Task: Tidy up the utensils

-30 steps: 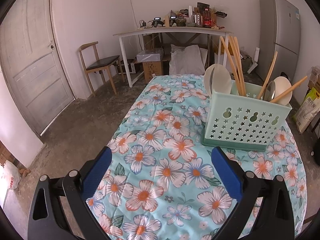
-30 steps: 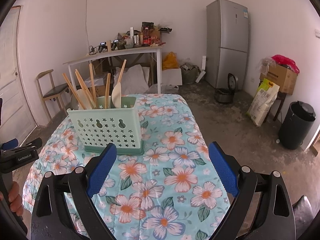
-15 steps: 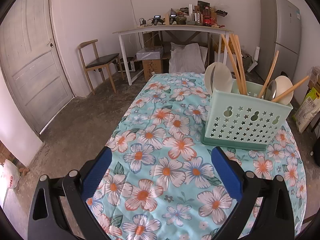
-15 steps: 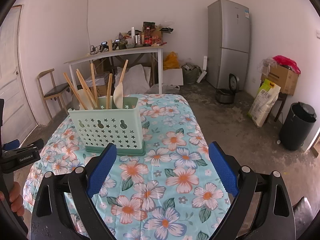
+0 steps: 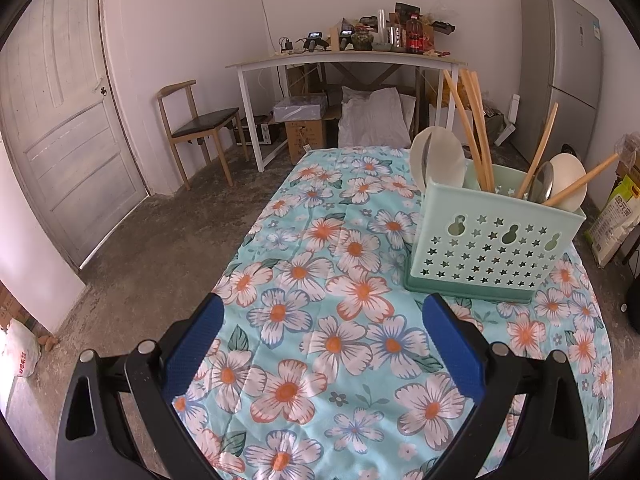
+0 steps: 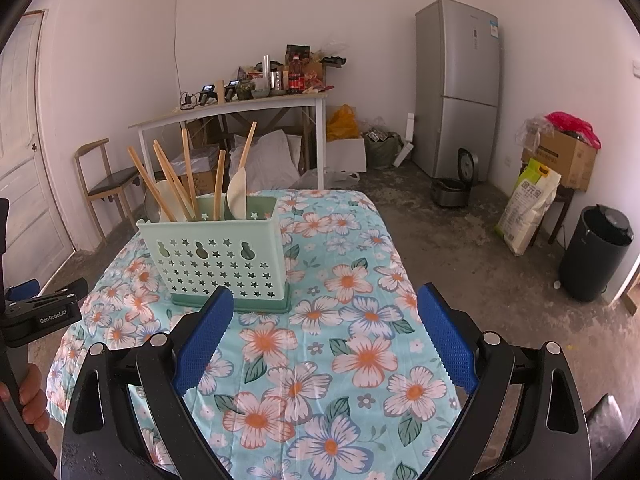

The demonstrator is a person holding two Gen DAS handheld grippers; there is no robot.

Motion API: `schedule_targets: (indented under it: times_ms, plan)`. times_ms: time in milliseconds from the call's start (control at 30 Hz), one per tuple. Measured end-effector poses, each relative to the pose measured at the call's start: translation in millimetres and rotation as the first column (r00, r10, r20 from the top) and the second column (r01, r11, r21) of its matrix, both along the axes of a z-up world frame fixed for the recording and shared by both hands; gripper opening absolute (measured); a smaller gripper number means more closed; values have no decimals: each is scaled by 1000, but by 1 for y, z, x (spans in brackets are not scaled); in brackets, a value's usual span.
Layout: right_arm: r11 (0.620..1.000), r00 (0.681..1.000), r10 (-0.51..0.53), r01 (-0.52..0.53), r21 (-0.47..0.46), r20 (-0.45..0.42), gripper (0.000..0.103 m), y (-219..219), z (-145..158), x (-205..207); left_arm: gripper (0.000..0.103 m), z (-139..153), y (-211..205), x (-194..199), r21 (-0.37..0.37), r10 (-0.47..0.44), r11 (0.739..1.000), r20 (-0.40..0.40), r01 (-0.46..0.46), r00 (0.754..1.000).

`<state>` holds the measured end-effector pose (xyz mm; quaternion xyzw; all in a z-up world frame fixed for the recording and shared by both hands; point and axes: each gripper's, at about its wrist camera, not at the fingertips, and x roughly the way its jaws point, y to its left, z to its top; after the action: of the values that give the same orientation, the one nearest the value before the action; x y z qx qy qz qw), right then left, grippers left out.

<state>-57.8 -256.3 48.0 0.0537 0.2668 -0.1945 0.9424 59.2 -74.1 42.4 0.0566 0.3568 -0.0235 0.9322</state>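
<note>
A mint-green perforated utensil basket [image 5: 492, 244] stands upright on the floral tablecloth [image 5: 320, 280]; it also shows in the right wrist view [image 6: 218, 256]. Wooden chopsticks [image 5: 470, 128], white spoons [image 5: 436, 160] and a metal spoon [image 5: 540, 186] stand in it. My left gripper [image 5: 324, 344] is open and empty, above the cloth in front and left of the basket. My right gripper [image 6: 324, 336] is open and empty, in front and right of the basket. The left gripper's body [image 6: 36, 314] shows at the left edge of the right wrist view.
The table's edges fall off to bare concrete floor on both sides. Behind stand a white desk [image 5: 344, 64] with clutter, a wooden chair [image 5: 196, 128], a door [image 5: 60, 120], a fridge [image 6: 458, 88], a black bin [image 6: 594, 254] and boxes.
Both grippers have drifted slightly, so the basket sits a little differently in each view. Both stay open and empty. Nothing on the table has moved.
</note>
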Motion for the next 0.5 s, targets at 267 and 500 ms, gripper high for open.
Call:
schedule_targets:
  times_ms: [267,500]
  plan:
    - [1000,1000,0,0,1,0,89,0,1,0,97,0,0,0,2,-2,1000,1,2,1000]
    - [1000,1000,0,0,1,1,89,0,1,-1,97,1,-1,0,2,-3,1000,1,3,1000]
